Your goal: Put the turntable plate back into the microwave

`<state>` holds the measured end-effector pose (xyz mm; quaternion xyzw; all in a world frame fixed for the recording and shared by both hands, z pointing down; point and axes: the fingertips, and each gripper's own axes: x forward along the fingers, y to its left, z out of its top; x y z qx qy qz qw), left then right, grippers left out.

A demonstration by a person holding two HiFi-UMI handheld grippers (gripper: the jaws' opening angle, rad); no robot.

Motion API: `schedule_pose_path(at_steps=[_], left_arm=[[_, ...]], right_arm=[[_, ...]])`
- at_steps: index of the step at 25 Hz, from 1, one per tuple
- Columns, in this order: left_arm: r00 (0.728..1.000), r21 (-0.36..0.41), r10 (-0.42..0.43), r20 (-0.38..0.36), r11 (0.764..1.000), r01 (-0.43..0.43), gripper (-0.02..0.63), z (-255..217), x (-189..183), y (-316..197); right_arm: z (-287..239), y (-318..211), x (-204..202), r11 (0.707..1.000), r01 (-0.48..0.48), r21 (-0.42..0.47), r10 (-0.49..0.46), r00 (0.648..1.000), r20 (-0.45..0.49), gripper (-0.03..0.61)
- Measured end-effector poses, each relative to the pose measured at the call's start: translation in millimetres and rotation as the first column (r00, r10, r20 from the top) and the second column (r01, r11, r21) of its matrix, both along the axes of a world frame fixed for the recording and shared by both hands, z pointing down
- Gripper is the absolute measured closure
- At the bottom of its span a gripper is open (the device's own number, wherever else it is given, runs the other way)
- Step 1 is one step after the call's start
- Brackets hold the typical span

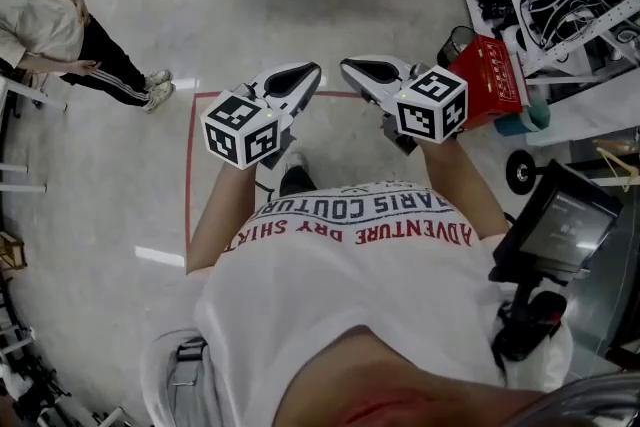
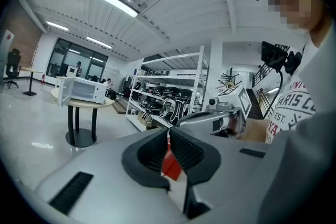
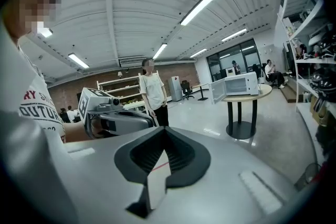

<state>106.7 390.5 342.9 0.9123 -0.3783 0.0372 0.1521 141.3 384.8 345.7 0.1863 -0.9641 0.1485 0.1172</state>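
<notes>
Well short of the microwave [image 3: 237, 85], out on the open floor, both grippers are held level before the person's chest. The left gripper [image 2: 169, 129] is recorded with its fingers [image 2: 153, 149] brought together at the tips and nothing between them (the red below the tips belongs to the red box [image 1: 490, 80] beyond). The right gripper [image 3: 164, 129] is likewise closed and empty.

The microwave stands on a round pedestal surface [image 3: 259, 92], and its door [image 3: 217, 91] is swung open. The turntable plate is not found in any view. The cavity is too small and distant for its contents to be read, so it cannot be established whether the plate already lies inside or sits elsewhere out of frame.

On handling, only a judgement can be offered. Such a plate is presumed to be glass, and therefore stiff, fairly heavy, smooth enough to slip and liable to chip or shatter. A hold at the rim, kept level and taken from both sides, is judged soundest.
</notes>
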Motion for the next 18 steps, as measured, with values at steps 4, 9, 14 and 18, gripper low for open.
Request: schedule_pose_path(at_steps=[4,9,14,18], left_arm=[[0.999,0.019,0.016,0.034,1.0,-0.016,0.595,-17,34,28],[0.999,0.037,0.014,0.034,0.999,-0.015,0.596,-29,42,43],[0.999,0.034,0.013,0.052,0.999,-0.014,0.596,-39,44,44],[0.998,0.04,0.009,0.057,0.999,-0.012,0.596,-40,45,48]], right_arm=[[-13,26,32,1.0,-0.016,0.023,0.016,1.0,0.001,0.58],[-19,44,41,0.999,-0.024,0.038,0.024,1.0,0.014,0.58],[-28,46,42,0.999,-0.022,0.043,0.021,1.0,0.021,0.58],[-30,50,41,0.998,-0.015,0.055,0.014,1.0,0.021,0.58]])
